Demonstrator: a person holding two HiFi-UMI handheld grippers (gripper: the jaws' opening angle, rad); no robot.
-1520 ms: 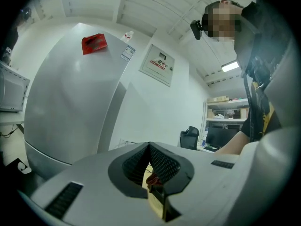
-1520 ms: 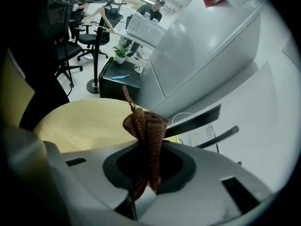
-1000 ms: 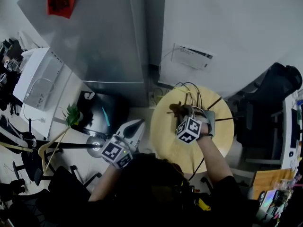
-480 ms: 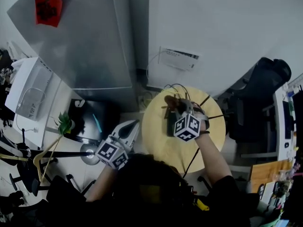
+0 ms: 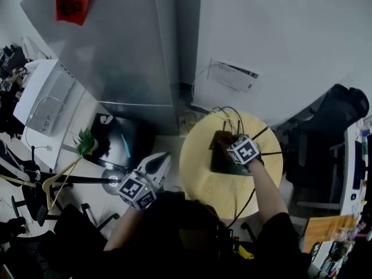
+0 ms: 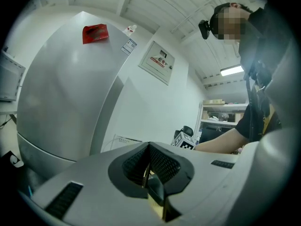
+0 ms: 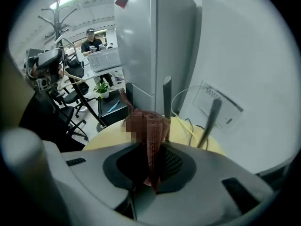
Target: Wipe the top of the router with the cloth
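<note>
A small round table (image 5: 200,182) with a pale yellow wooden top stands against a white wall, beside a tall grey fridge (image 5: 116,51). On the table sits the black router (image 5: 220,165), its antennas up and thin cables trailing off the far edge. The right gripper (image 5: 226,143) is over the router's far end with its jaws clamped on the reddish-brown cloth (image 7: 155,135), which stands up in a fold between them. The cloth hangs at the router's back edge, though from here it is hard to say whether it presses on the top. The left gripper (image 5: 158,165) hangs off the table's left side over the floor, jaws closed together with nothing in them.

To the left are a green plant (image 5: 86,141), a white desk and office chairs; a black chair (image 5: 343,106) is on the right. A red paper (image 5: 72,1) is stuck high on the fridge, and a white plate (image 6: 158,62) with red print hangs on the wall; neither can be read. A white label (image 5: 232,74) low on the wall is also too small to read.
</note>
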